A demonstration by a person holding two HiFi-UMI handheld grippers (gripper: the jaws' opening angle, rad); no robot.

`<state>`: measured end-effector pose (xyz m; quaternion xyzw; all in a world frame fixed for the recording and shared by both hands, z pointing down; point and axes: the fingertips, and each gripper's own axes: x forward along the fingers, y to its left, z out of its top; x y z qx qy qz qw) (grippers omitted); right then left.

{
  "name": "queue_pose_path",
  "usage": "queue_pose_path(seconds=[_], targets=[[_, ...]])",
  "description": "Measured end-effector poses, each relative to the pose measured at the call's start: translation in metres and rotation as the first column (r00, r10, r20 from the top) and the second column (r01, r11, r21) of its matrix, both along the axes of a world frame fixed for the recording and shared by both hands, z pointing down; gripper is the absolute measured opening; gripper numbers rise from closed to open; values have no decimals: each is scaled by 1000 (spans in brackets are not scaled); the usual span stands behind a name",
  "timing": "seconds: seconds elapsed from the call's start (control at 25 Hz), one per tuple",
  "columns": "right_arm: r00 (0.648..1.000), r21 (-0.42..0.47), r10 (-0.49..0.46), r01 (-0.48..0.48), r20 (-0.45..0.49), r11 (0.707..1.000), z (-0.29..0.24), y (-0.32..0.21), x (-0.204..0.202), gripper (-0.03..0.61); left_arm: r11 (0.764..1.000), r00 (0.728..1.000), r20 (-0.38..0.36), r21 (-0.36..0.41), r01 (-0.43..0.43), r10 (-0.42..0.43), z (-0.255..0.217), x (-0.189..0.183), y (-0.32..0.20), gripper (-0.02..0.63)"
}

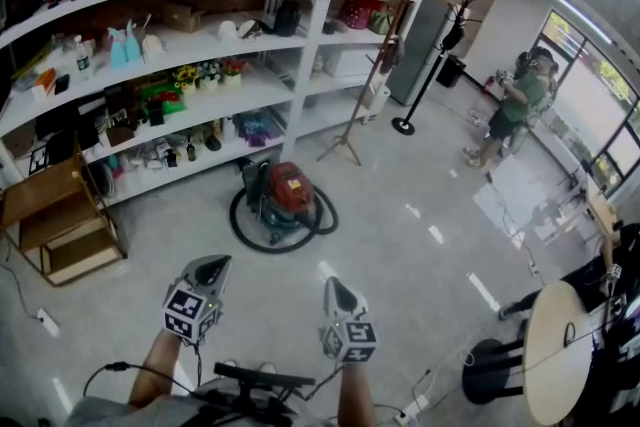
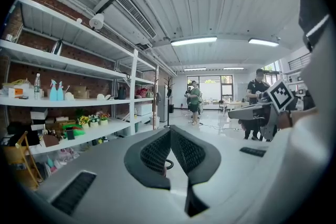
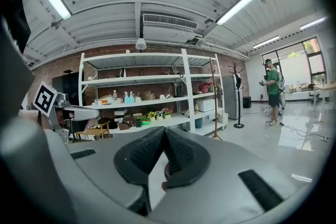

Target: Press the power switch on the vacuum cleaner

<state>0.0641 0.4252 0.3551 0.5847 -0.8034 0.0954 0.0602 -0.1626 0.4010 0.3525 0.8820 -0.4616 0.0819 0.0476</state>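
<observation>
Grey polished floor was seen in front of long white shelving on a brick wall. The vacuum cleaner was found standing on the floor just before the shelving, red-topped, with its black hose looped around the base. It was well apart from both grippers. The left gripper and the right gripper were held low and near the body. Each pair of jaws was closed tip to tip, with nothing between them. The power switch could not be made out at this range. The canister was judged rigid and fairly heavy, but likely to roll if pushed sideways. A straight downward press on the hard top was advised, and the floppy hose was to be avoided.
</observation>
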Motion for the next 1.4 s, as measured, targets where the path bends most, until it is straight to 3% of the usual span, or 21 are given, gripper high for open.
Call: queue_pose_path(seconds=[0.72,1.4], targets=[[1000,4,-17,17,1,1000,9,4,52,12,1000,1000,27,21,-7,6,-2,53,4,6],[999,-4,-38,38,37,999,17,-31,54,12,1000,999,30,19,-16,15,-1,73,-36,6]])
